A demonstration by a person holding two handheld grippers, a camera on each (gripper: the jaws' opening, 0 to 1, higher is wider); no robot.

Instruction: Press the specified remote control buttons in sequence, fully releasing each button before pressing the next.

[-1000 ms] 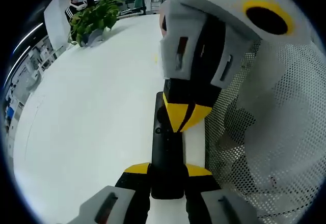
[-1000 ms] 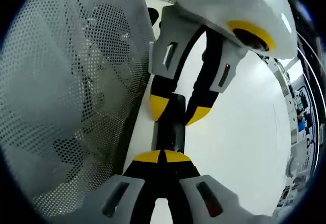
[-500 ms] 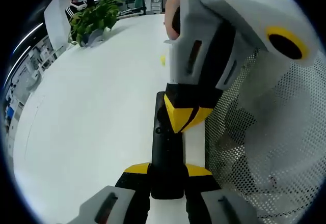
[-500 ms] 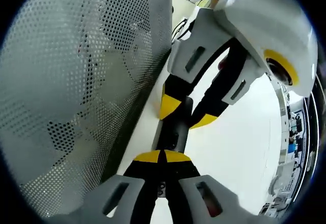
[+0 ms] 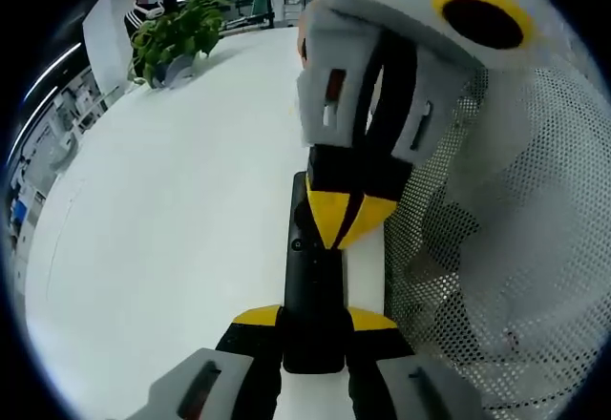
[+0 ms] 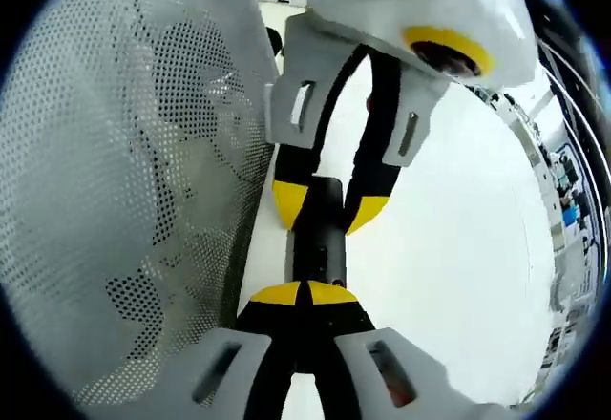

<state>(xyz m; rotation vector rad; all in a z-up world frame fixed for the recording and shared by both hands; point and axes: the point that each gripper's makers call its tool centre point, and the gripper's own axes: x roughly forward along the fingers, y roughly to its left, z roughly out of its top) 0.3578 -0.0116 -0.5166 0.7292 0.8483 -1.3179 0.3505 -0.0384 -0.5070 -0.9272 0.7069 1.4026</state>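
A black remote control (image 5: 313, 291) is shown lying on a white table (image 5: 162, 229) just beside a perforated mesh screen (image 5: 496, 277), clamped at one end between the jaws of the left gripper (image 5: 313, 317). The right gripper (image 6: 304, 294), jaws clenched together, is set tip-down on the remote's face, so a button press is judged to be in hand. A full lift off the button is called for next.

The left gripper (image 5: 313, 320) clamps its jaws from both sides, while the right gripper (image 6: 307, 293), jaws closed together, points tip-down opposite.
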